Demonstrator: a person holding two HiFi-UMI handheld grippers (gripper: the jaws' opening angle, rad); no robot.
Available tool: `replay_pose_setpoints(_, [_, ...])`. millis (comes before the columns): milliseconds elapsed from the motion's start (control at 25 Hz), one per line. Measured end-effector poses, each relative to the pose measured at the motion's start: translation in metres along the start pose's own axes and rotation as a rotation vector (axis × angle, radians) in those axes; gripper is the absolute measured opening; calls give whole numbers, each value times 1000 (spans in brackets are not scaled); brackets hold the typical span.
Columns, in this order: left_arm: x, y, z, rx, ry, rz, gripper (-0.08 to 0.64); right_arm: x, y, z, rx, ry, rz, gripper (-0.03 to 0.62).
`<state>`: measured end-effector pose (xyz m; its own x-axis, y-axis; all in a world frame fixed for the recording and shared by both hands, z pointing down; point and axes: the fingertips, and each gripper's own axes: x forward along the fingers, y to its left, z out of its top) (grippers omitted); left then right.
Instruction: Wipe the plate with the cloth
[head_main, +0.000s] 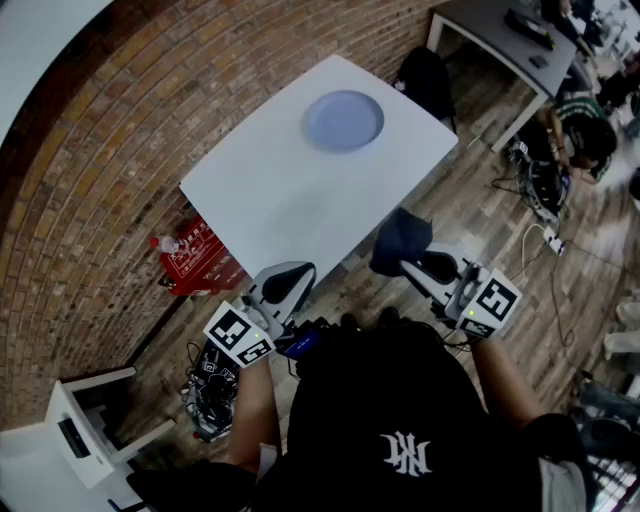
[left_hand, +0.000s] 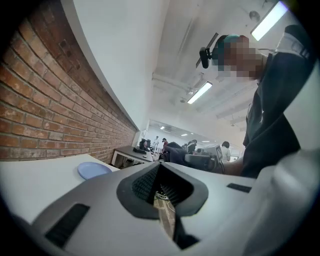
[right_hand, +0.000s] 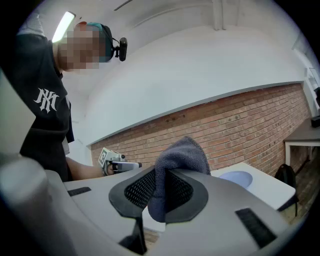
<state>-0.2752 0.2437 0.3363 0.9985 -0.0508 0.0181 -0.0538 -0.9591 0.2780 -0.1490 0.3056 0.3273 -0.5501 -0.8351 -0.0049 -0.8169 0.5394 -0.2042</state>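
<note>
A round pale blue plate (head_main: 343, 120) lies toward the far end of the white table (head_main: 270, 190); it also shows as the plate (left_hand: 93, 170) and the plate (right_hand: 236, 178). My right gripper (head_main: 422, 264) hangs off the table's near edge, shut on a dark blue cloth (head_main: 399, 240). In the right gripper view the cloth (right_hand: 179, 157) bunches up between the jaws of the right gripper (right_hand: 161, 192). My left gripper (head_main: 287, 284) is also short of the table's near edge, shut with nothing in it; the left gripper (left_hand: 159, 189) points along the table.
A red box (head_main: 197, 258) lies on the floor by the brick wall, left of the table. A white stool (head_main: 85, 415) stands at lower left. A black bag (head_main: 424, 76) sits beyond the table. A grey desk (head_main: 500, 40), a seated person (head_main: 585, 130) and floor cables (head_main: 545, 235) are at right.
</note>
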Motion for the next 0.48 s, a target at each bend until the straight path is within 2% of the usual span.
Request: replay_pose_setpoints(480, [-10,-10,-20,-32,14,-27,-2,-10,13,-28,-6,52,-61,66])
